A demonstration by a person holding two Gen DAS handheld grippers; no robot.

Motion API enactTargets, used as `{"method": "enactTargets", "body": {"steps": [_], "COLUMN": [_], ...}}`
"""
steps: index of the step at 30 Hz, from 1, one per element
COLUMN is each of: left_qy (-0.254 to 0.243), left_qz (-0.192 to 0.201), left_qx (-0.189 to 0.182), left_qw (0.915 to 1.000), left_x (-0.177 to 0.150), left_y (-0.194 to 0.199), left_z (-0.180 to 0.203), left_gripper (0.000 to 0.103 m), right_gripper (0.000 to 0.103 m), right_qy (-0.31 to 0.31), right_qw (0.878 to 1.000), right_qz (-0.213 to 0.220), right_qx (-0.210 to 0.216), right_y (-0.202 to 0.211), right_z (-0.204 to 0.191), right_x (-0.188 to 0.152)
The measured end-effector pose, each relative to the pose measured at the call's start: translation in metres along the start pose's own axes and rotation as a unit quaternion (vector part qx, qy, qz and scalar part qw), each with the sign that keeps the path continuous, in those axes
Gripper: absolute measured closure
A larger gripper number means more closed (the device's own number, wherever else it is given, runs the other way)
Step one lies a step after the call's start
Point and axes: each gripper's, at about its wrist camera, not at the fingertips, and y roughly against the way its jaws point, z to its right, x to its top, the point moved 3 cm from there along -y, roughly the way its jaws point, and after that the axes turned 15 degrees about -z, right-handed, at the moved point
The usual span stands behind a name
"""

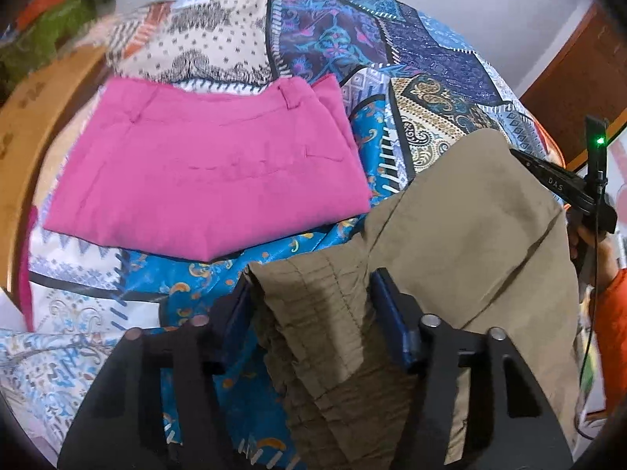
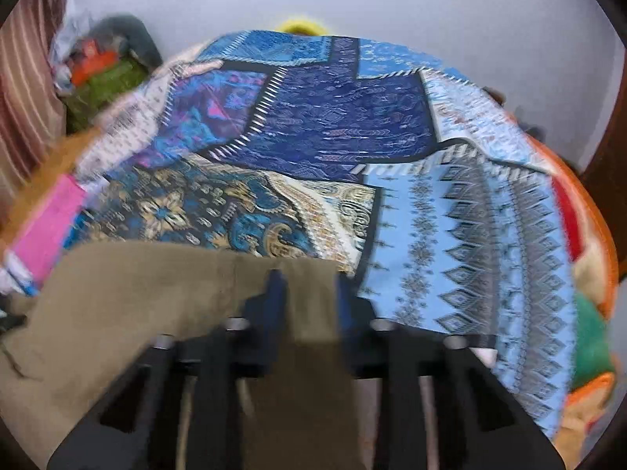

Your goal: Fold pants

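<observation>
Khaki pants (image 1: 470, 227) hang lifted above the patterned bedspread (image 1: 333, 35). My left gripper (image 1: 309, 293) is shut on their gathered elastic waistband, which bunches between the blue pads. My right gripper (image 2: 309, 293) is shut on another part of the khaki pants (image 2: 137, 293), with cloth draped over the jaws toward the camera. The right gripper also shows at the right edge of the left wrist view (image 1: 564, 184), at the far edge of the cloth. The right wrist view is blurred by motion.
Folded pink pants (image 1: 211, 172) lie on the bedspread to the left; they show as a pink strip in the right wrist view (image 2: 51, 223). A wooden bed frame (image 1: 31, 125) runs along the left. Piled clothes (image 2: 106, 82) sit at the far left corner. A white wall stands behind.
</observation>
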Motion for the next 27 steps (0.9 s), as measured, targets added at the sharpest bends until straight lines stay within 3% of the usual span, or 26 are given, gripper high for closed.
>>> {"method": "enactTargets", "body": {"steps": [4, 9, 20, 27], "left_qy": [-0.011, -0.026, -0.059, -0.084], "left_qz": [0.024, 0.075, 0.181, 0.189], "left_qx": [0.038, 0.066, 0.073, 0.071], "left_qw": [0.999, 0.9947, 0.979, 0.9757], "left_x": [-0.002, -0.002, -0.006, -0.048], "left_y": [0.019, 0.064, 0.173, 0.193], "left_z": [0.008, 0.017, 0.066, 0.085], "left_gripper": [0.056, 0.057, 0.057, 0.057], "right_gripper": [0.1, 0.1, 0.101, 0.101], "right_qy": [0.014, -0.002, -0.034, -0.03], "right_qw": [1.0, 0.999, 0.986, 0.982], "right_qz": [0.002, 0.041, 0.156, 0.186], "right_qx": [-0.027, -0.024, -0.046, -0.025], "right_y": [0.013, 0.057, 0.194, 0.247], "right_z": [-0.002, 0.008, 0.022, 0.028], "right_x": [-0.008, -0.015, -0.012, -0.056]}}
